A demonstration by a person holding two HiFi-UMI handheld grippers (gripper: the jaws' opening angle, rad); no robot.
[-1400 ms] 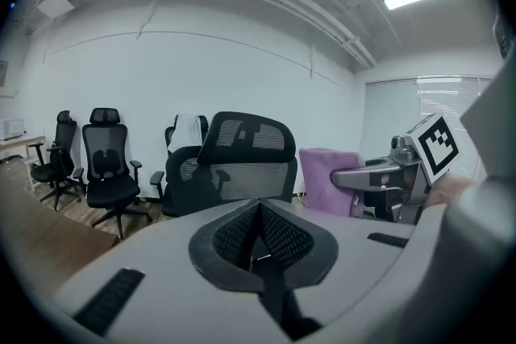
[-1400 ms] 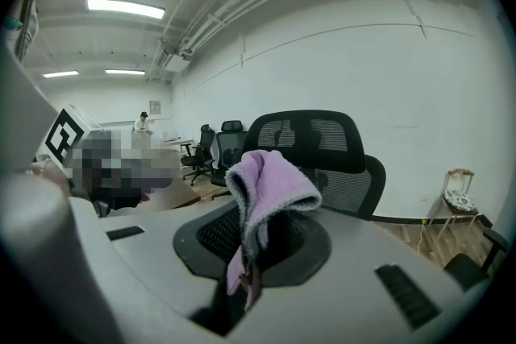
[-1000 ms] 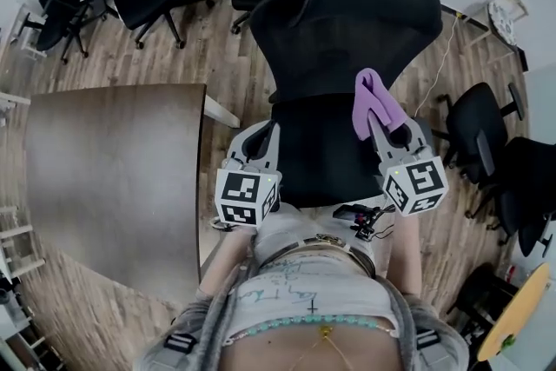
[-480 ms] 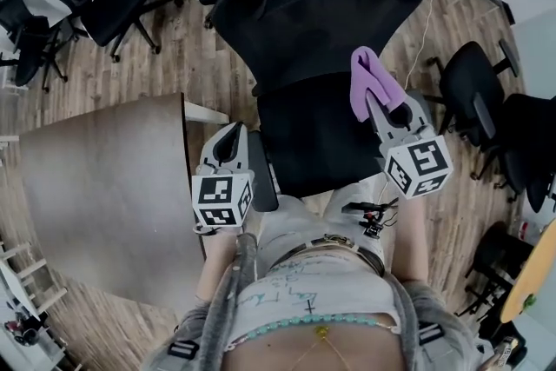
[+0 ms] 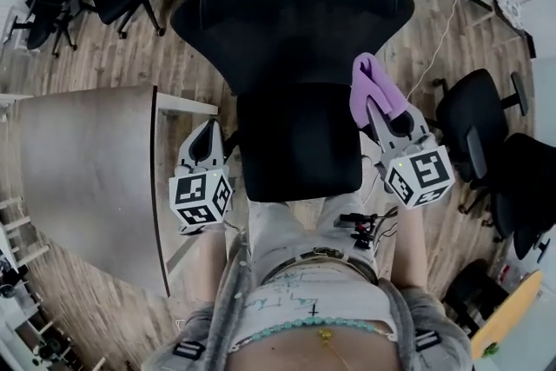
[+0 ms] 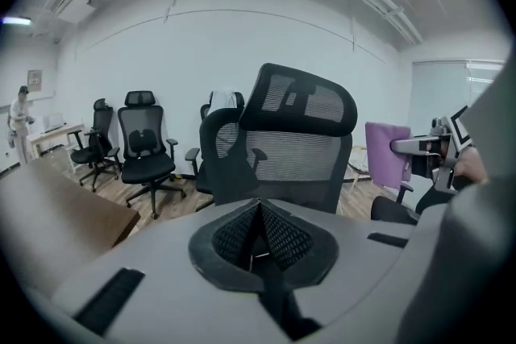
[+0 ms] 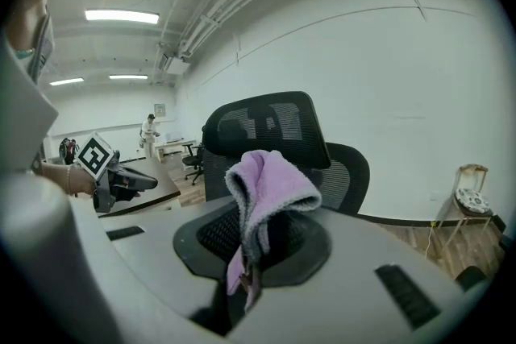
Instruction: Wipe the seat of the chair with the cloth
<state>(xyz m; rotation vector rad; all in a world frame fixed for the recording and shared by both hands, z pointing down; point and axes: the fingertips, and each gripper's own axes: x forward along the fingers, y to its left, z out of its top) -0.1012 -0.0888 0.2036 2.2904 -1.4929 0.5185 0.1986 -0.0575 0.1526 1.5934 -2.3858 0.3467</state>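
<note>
Purple cloth [image 5: 372, 89] still pinched in the right gripper [image 5: 379, 112] beside the seat [image 5: 300, 148]; the left gripper [image 5: 208, 133], pressed together and empty, has swung clear, so the seat's open and wiping can begin.

We hold our left hand-held gripper [image 5: 208, 131] pointing forward at our left side, jaws pressed together and empty; our right hand-held gripper [image 5: 379, 112] clamps a purple fleecy cloth [image 5: 368, 84].

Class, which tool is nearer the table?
Left. The left tool hangs beside the table's edge; the right tool, gripping the cloth, is beyond the seat.
</note>
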